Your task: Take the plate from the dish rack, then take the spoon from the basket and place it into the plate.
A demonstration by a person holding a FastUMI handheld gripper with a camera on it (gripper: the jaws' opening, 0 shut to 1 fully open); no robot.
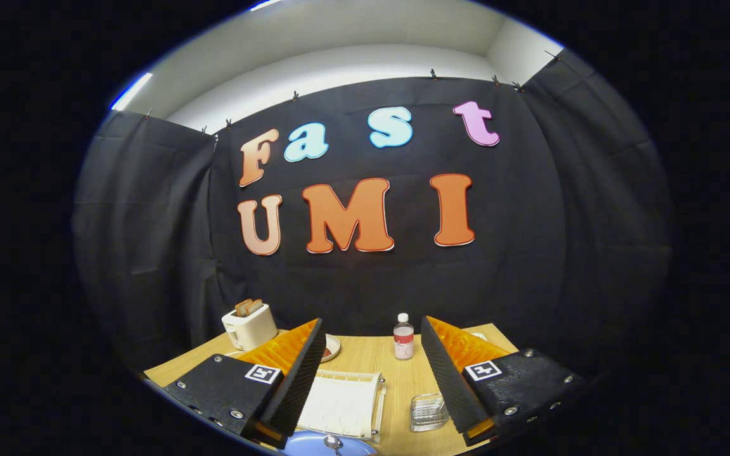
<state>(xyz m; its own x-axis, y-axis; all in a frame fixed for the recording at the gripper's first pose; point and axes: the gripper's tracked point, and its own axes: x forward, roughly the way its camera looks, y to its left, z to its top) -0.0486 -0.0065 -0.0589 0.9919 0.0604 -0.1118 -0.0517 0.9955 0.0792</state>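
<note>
My gripper (372, 326) is open, held high above the wooden table (397, 380), with nothing between its fingers. Below and between the fingers lies a white dish rack (339, 405). Nearer to me than the rack sits a blue plate (314, 446), partly cut off from sight. A metal spoon (333, 442) rests on it. A small clear basket (428, 411) stands on the table just inside the right finger, to the right of the rack.
A clear bottle with a white cap (403, 337) stands at the table's far edge between the fingertips. A white toaster with bread (249, 324) is at the far left. A small dish (331, 347) peeks out behind the left finger.
</note>
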